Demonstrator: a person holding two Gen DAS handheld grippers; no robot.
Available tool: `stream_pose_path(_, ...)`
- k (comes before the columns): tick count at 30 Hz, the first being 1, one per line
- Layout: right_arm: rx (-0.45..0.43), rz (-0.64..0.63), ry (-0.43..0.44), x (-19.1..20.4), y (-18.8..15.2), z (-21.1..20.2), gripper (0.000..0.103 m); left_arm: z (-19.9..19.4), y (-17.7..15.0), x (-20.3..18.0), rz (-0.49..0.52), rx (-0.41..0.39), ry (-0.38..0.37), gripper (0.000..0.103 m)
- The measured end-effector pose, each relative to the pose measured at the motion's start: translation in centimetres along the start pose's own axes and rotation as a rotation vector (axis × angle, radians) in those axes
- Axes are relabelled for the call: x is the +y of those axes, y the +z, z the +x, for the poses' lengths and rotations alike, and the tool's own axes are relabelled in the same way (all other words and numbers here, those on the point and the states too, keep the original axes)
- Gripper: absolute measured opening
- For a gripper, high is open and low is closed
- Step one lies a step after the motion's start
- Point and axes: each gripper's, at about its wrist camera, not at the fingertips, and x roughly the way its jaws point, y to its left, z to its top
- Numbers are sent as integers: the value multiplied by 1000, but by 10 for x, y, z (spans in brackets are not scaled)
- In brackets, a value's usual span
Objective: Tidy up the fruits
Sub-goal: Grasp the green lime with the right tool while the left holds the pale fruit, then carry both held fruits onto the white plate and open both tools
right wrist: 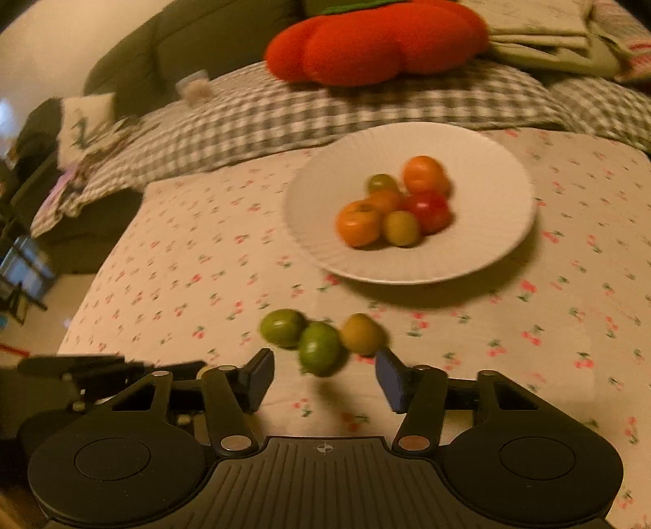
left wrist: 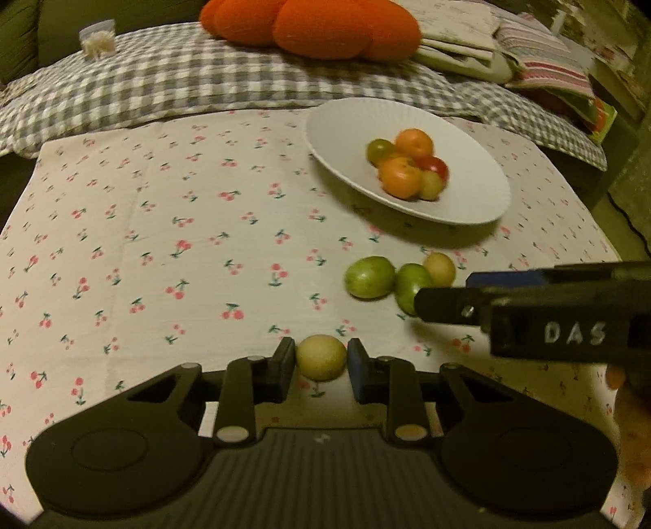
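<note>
A white plate (left wrist: 468,191) (right wrist: 496,244) on the cherry-print cloth holds several orange, red and green fruits (left wrist: 407,167) (right wrist: 394,203). In front of it lie two green fruits (left wrist: 369,277) (right wrist: 282,327) and a yellowish one (left wrist: 441,266) (right wrist: 362,333), touching each other. My left gripper (left wrist: 321,358) is shut on a pale yellow fruit (left wrist: 321,357), just above the cloth. My right gripper (right wrist: 323,376) is open, just short of the nearer green fruit (right wrist: 321,348). In the left wrist view it (left wrist: 431,303) comes in from the right beside the loose fruits.
Behind the table lie a checked blanket (left wrist: 203,73) (right wrist: 325,110), a big orange cushion (left wrist: 317,24) (right wrist: 374,44) and folded cloths (left wrist: 468,36). A small clear container (left wrist: 97,38) sits at the far left. The left gripper's body (right wrist: 81,378) is at the lower left.
</note>
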Motion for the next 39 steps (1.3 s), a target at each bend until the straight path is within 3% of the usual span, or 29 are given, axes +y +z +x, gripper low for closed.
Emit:
stream_pose_path(11,-1,-45,-42,10,-2,25,36,0,-2,10,-25,4,10,26)
stream_pose_path(14,-5,-54,-65,8,-3,28,25,0,-1,12,-29,1,10,26)
stream_pose_path(29,6,-45,-33,7,-1,8,25,-9,7,14,-53,-33,12,26)
stream_pose_path(39,-36,-4,-8,-1,10,-19,25,-15,21,19,-93,-86,4,26)
